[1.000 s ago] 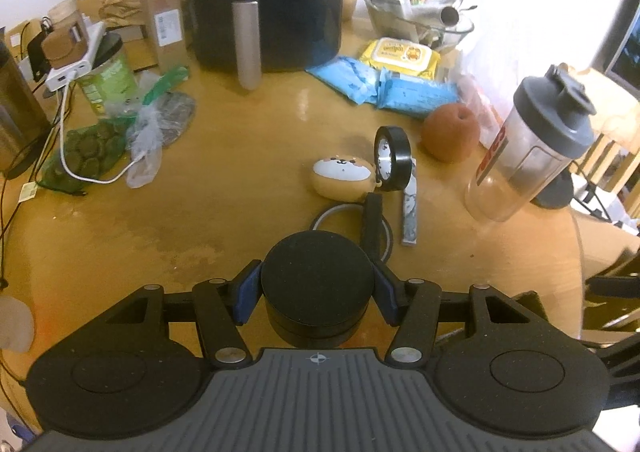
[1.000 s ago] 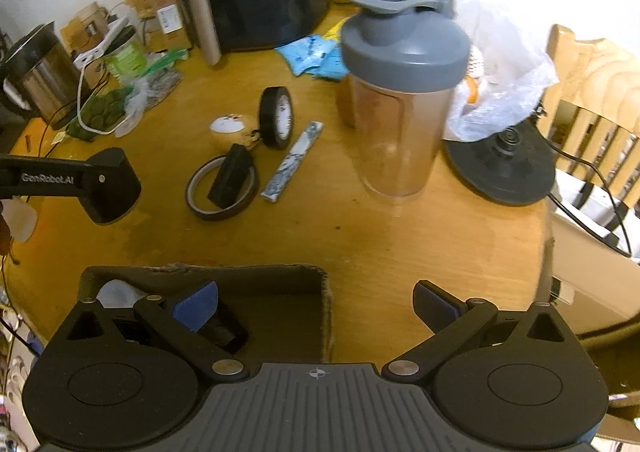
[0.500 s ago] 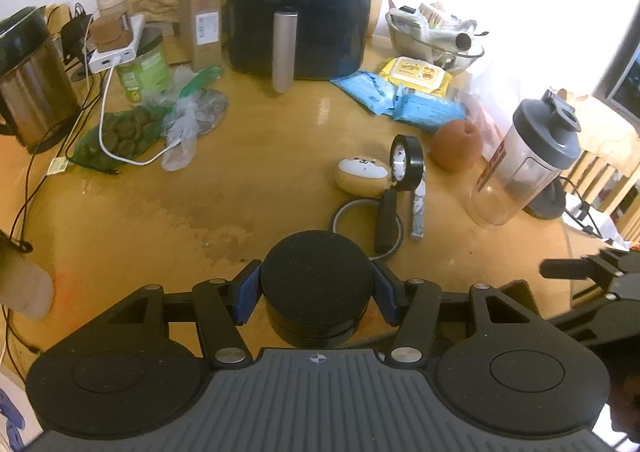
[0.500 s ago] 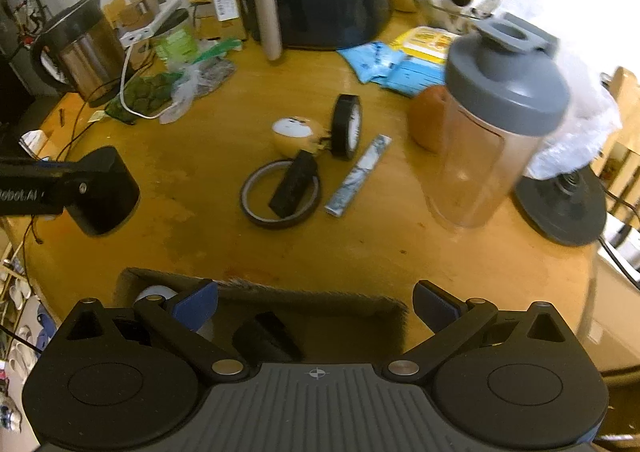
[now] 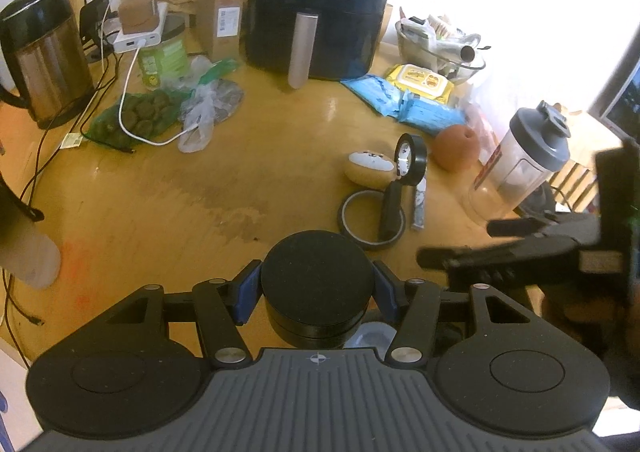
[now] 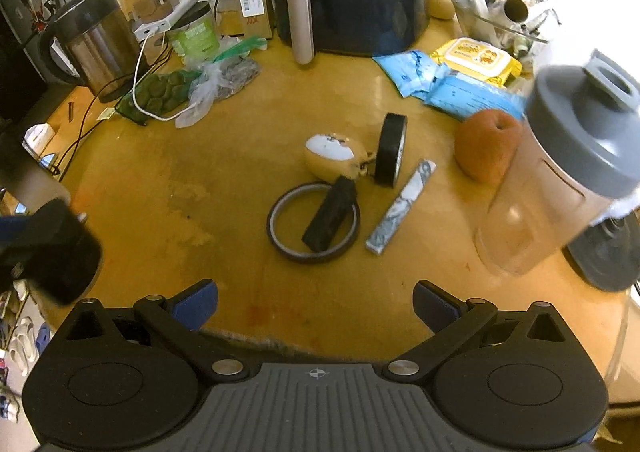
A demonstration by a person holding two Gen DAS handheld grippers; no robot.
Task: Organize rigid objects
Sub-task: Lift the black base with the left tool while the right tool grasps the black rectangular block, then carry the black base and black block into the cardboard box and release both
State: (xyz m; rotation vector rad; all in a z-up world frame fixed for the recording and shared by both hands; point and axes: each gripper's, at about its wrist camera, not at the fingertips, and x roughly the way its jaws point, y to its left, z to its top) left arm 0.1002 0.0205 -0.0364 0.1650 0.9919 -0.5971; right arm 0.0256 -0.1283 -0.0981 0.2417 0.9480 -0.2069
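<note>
Black tin point(image 5: 316, 292) is sitting clamped in the left hand-held gripper point(image 5: 316, 294), now lifted back from the tape ring point(image 5: 370, 218). Right hand-held gripper point(image 6: 316, 302) is hanging released, having swung off the box toward that ring, likely for another pick.

my left tool point(image 5: 316, 288) is angled steeply downward, its blue pads point(image 5: 246, 292) pressed against either side of a round black tin point(image 5: 316, 284), clamped firm. my right tool point(image 6: 316, 302) tilts down at much the same angle, its pads point(image 6: 196, 302) spread wide with nothing between them. in the left view it shows blurred at the right edge.
</note>
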